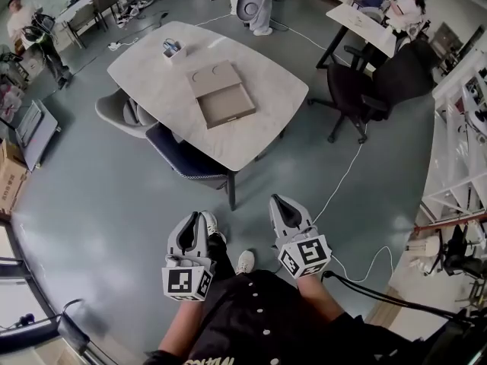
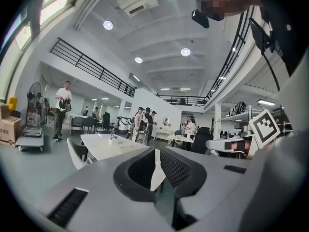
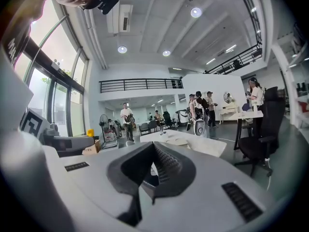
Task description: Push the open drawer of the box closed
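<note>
Both grippers closed and empty, well back from the table

The left gripper and right gripper are side by side above the floor, jaws together on nothing. At twelve o'clock, well apart, the box lies on the white table, its drawer drawn out toward five o'clock.

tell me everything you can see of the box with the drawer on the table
The box is flat, tan and looks like cardboard, with two shallow round marks on its top. Its drawer is slid out toward the table's near edge, a shallow tray that looks empty. The box lies flat, turned at an angle, near the middle of the white table. Only the table touches it.
</note>
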